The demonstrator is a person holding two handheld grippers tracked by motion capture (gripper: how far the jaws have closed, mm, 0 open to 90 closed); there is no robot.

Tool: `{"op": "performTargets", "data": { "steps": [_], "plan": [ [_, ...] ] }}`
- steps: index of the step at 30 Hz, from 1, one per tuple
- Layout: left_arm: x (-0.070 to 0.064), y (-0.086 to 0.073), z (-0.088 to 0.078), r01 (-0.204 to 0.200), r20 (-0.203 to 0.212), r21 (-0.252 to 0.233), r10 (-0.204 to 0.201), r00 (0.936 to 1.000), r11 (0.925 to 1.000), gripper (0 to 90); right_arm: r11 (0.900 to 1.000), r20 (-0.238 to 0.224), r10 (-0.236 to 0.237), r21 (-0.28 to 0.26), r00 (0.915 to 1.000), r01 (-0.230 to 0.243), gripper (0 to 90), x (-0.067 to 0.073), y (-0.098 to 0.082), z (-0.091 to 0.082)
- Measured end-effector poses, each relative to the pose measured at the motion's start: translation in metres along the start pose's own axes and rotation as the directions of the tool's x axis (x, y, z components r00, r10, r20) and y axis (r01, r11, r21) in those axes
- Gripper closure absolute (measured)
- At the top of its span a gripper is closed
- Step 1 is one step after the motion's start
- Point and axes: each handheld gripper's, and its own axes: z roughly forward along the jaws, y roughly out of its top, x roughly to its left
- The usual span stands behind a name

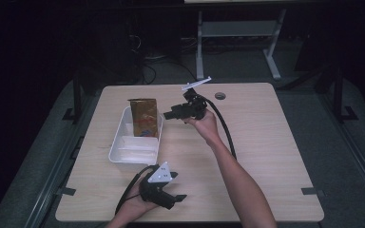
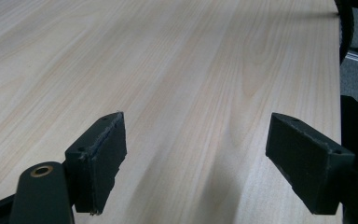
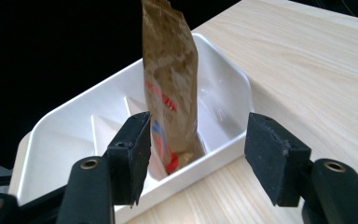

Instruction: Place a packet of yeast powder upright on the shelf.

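A brown paper pouch (image 1: 144, 117) (image 3: 171, 88) with red and blue print stands upright in the far compartment of a white divided tray (image 1: 119, 145) (image 3: 223, 93). My right gripper (image 1: 167, 115) (image 3: 196, 156) is open just right of the tray, jaws pointing at the pouch with nothing between them. Near the table's front edge my left gripper (image 1: 179, 198) (image 2: 196, 163) is open over bare wood, also holding nothing.
The light wooden table (image 1: 256, 142) has a round cable hole (image 1: 220, 96) at the back. The right gripper's black cable (image 1: 223, 126) runs along the forearm. Dark floor and a white desk frame (image 1: 237, 33) lie beyond the table.
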Motion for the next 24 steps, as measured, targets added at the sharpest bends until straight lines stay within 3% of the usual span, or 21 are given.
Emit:
{"op": "performTargets", "data": {
  "steps": [17,24],
  "plan": [
    [0.001,0.000,-0.001,0.004,-0.005,-0.012,-0.004,1.0000,0.9999,19.8,1.000,0.005,-0.007,-0.015,1.0000,0.007,36.2,0.007,-0.030,-0.044],
    [0.001,0.001,0.001,0.004,0.001,-0.007,-0.004,1.0000,1.0000,19.8,1.000,0.018,0.026,-0.005,0.9995,-0.025,34.5,0.004,-0.049,-0.059]
  ]
}}
